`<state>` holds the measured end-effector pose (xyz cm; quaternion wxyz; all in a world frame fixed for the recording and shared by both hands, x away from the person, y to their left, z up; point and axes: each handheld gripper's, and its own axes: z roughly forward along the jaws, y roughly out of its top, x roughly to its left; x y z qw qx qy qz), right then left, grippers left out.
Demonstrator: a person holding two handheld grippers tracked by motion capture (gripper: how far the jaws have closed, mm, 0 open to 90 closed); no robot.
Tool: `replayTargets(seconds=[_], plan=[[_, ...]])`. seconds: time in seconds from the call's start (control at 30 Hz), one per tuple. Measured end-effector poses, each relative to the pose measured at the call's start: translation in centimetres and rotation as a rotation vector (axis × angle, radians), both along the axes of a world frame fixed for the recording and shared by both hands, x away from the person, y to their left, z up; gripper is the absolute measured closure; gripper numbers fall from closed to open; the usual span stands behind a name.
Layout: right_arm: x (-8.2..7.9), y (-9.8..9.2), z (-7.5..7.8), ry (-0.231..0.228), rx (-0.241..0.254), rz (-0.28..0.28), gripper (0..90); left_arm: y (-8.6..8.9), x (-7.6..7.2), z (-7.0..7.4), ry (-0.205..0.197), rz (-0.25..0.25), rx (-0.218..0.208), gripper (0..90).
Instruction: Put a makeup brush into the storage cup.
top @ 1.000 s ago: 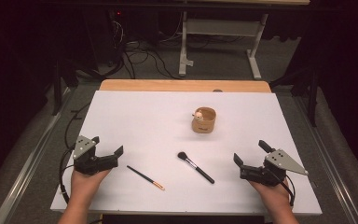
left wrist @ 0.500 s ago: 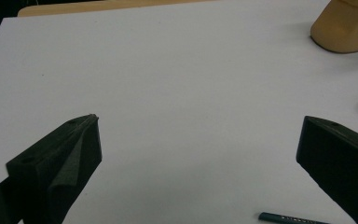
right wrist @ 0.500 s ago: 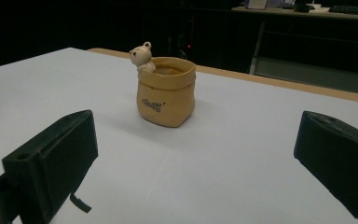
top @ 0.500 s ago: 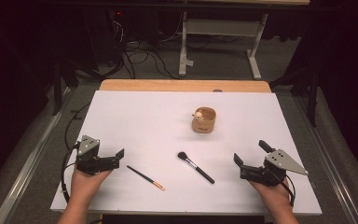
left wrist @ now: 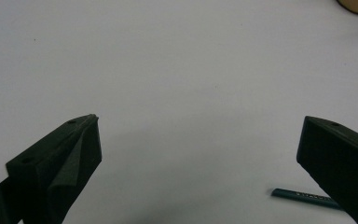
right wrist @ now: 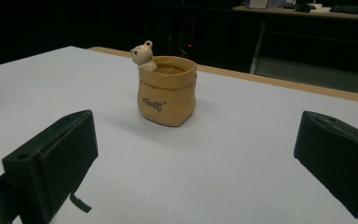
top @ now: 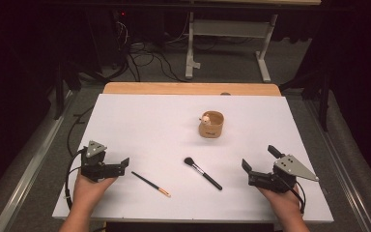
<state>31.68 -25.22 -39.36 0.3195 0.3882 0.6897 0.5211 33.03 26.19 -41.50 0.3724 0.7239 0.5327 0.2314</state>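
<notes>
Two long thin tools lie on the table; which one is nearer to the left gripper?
The thin pencil-like stick with the pinkish tip, just beside the left gripper. The other one, the makeup brush with a dark fluffy head, lies nearer the table's middle, toward the right gripper.

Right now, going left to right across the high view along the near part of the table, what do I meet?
Left claw → thin pencil-like stick → makeup brush → right claw.

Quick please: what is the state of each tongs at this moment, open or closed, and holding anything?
Left tongs: open, holding nothing, beside the thin pencil.
Right tongs: open, holding nothing.
</notes>
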Motion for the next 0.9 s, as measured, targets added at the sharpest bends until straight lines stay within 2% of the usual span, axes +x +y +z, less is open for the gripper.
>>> replayTargets(seconds=[0.3, 0.67, 0.77, 0.9], plan=[[0.01, -0.03, 0.01, 0.000, 0.001, 0.002, 0.9, -0.21, 0.33, -0.52, 0.071, -0.010, 0.016, 0.6], [0.02, 0.02, -0.05, 0.000, -0.004, 0.002, 0.9, -0.41, 0.54, -0.89, 0.125, -0.020, 0.036, 0.6], [-0.01, 0.12, -0.08, 0.004, -0.004, 0.003, 0.9, -0.56, 0.45, -0.74, 0.135, -0.029, 0.041, 0.6], [-0.03, 0.10, -0.06, 0.003, -0.002, 0.004, 0.9, -0.61, 0.42, 0.06, 0.141, -0.032, 0.080, 0.6]])
